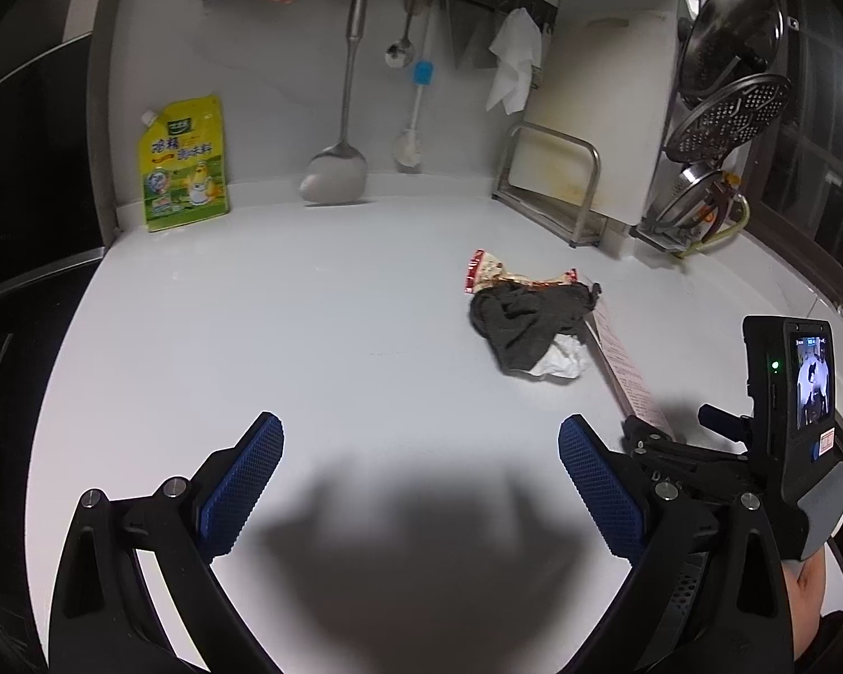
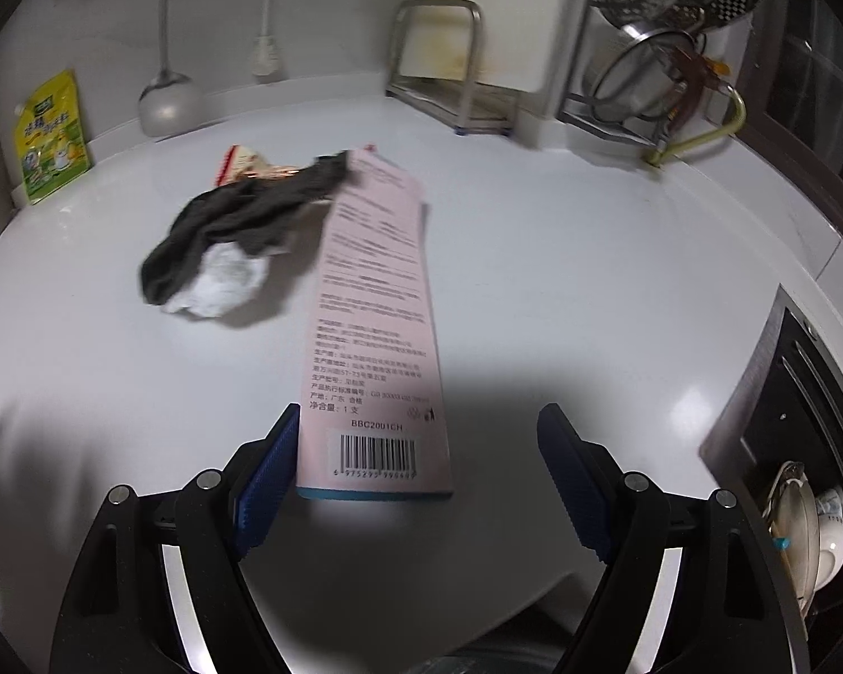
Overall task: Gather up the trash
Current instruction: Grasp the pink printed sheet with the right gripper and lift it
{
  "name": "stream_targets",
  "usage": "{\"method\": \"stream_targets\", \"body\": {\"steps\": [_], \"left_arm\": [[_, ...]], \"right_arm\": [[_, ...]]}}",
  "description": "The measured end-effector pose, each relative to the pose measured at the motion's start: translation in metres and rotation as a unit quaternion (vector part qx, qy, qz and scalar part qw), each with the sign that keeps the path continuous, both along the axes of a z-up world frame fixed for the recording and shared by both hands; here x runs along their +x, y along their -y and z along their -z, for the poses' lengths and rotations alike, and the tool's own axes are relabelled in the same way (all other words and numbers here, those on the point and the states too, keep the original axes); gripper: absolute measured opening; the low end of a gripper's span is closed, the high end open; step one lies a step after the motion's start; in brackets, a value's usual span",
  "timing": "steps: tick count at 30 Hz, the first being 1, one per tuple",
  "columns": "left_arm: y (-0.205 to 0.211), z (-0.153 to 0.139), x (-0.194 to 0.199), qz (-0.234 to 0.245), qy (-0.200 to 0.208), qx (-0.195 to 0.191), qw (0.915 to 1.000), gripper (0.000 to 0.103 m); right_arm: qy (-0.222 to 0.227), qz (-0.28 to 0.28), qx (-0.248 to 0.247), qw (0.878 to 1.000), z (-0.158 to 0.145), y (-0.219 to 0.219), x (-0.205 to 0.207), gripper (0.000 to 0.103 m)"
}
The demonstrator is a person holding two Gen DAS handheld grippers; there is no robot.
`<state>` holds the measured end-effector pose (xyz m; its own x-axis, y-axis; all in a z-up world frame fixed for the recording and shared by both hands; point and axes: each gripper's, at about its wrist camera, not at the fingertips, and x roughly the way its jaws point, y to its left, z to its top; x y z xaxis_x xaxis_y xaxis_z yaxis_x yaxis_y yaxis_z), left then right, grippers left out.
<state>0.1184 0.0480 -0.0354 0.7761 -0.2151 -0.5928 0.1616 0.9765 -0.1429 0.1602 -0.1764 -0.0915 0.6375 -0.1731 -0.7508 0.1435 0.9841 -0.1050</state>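
- The left gripper [image 1: 421,483] is seen with its jaws wide apart and nothing between them, poised over a bare stretch of the white counter [image 1: 309,309]; by this view it has not yet taken up any trash.
- Further right, a small heap of trash is found on the counter: a red-and-cream wrapper [image 1: 486,272] at the back, a dark grey cloth [image 1: 520,320] draped over it, and a crumpled white paper [image 1: 562,362] tucked under the cloth's near edge. All three are touching one another, and none is gripped.
- Just beside the heap lies a long pink box [image 2: 374,309], flat on the counter, its far end touching the cloth.
- The right gripper [image 2: 421,466] is held with its jaws spread around the barcode end of the box; the left pad looks to be at the box's edge, while a clear gap is left at the right pad, so no clamping is judged to be taking place.
- No bin or bag is shown in either view, so nothing can be counted as collected; all four pieces appear still to be gathered.
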Motion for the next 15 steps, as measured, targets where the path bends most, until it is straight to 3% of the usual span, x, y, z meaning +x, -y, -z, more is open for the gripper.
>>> {"method": "stream_targets", "body": {"steps": [7,11,15], "left_arm": [[0.027,-0.002,0.013,0.023,-0.014,-0.008,0.9996,0.097],[0.038,-0.004,0.026,0.027,-0.019,-0.008,0.9994,0.097],[0.044,-0.003,0.042,0.025,-0.031,-0.01,0.9992,0.097]], "right_arm": [[0.0,0.008,0.011,1.0,-0.006,0.048,0.005,0.079],[0.014,-0.047,0.068,0.996,-0.013,0.054,0.013,0.08],[0.001,-0.09,0.071,0.993,-0.013,0.043,0.032,0.08]]}}
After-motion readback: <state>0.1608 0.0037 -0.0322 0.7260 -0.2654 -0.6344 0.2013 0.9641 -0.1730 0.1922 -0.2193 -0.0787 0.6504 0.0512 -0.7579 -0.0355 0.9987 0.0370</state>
